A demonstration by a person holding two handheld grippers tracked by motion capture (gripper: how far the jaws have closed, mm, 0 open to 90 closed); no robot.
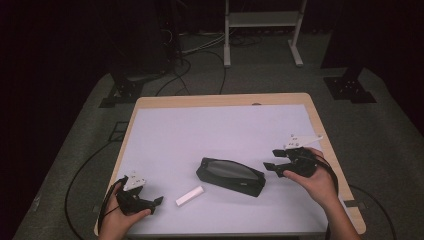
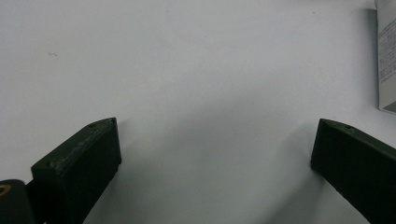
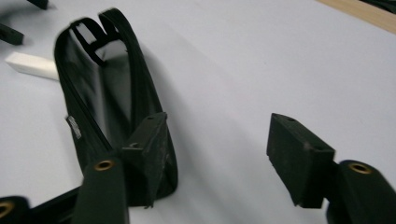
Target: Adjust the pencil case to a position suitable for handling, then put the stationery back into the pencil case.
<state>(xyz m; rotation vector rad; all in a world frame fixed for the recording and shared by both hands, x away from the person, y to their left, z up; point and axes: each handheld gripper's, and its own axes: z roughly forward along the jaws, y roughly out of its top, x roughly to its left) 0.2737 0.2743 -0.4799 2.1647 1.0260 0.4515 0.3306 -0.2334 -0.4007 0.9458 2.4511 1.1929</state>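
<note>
Right gripper view is showing the right gripper point(image 3: 219, 154) with its jaws standing apart and nothing between the pads; the near end of the black pouch point(image 3: 114, 102) is lying just outside the left-hand jaw, apparently clear of it. The pouch is lying flat on the white mat point(image 3: 261, 65), its zip running along the edge and a small loop sitting at the far end.

High view is placing the right gripper point(image 1: 272, 167) just beside one end of the pouch point(image 1: 230, 176), with the white stick point(image 1: 190, 195) near the pouch on its other side and the left gripper point(image 1: 156, 203) beyond the stick, well apart from the pouch. In the left gripper view the left gripper point(image 2: 215, 144) is spread wide over bare mat and grasping nothing.

Handling judgement: the pouch is looking soft, light and slack, a fabric shell with a glossy panel. It is likely to sag and fold when lifted by one end, and the glossy face may be slipping under the pads. The preferred hold is across the stiffer zip seam or the end loop, with the second gripper steadying the opposite end. The stick is appearing rigid, light and possibly brittle; it is best pinched across its middle.
</note>
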